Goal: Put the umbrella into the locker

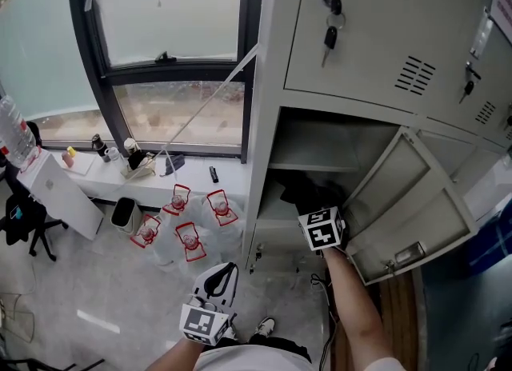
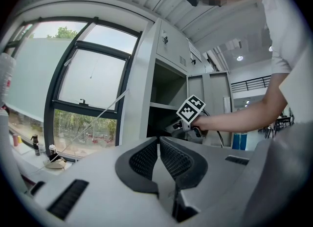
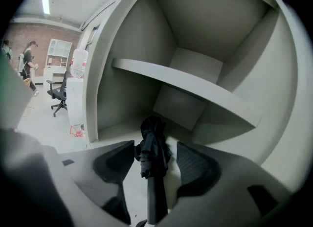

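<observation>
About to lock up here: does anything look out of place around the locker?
Nothing damaged or spilled. The black umbrella lies in the locker under its shelf, handle toward the opening, between the right gripper's open jaws, which don't press it. The locker door hangs wide open.

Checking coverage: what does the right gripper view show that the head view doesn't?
Right gripper view only: how the black umbrella lies, on the compartment floor between the right gripper's open jaws. Head view only: keys in the upper doors, the swung-open door, water jugs, the left gripper. Both: the locker's inner shelf, and the umbrella, just a dark shape from the head.
</observation>
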### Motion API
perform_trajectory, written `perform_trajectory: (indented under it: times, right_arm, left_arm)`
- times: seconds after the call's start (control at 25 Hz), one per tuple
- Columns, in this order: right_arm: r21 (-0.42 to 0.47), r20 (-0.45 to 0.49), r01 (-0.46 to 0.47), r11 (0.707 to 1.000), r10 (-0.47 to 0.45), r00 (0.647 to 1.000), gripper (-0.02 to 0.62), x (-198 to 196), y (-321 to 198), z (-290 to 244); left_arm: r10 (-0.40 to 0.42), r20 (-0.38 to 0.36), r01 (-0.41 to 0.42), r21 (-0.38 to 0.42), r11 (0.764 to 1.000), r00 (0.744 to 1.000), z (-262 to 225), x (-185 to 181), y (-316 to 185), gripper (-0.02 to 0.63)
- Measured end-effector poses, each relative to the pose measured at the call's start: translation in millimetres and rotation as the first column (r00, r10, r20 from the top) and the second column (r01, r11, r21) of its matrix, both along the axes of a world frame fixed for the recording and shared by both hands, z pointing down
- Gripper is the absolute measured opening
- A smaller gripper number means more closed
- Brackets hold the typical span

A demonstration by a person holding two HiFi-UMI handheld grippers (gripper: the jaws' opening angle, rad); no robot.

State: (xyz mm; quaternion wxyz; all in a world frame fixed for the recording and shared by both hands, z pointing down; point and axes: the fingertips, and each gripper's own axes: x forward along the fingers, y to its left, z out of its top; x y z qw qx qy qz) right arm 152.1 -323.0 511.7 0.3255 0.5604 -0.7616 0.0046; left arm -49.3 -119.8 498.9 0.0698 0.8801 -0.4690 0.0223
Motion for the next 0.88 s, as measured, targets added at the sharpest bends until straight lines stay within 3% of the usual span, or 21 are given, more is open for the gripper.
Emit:
perform_trajectory:
  times: [0.88]
  right_arm:
    - [0.014, 0.128, -0.141, 0.990, 0.138, 0.982, 0.208, 33.1, 78.7, -2.8]
  left_arm:
    - [0.062, -0.006, -0.062, 0.005, 0.998, 0.998, 3.9, -6.2, 17.2, 0.021]
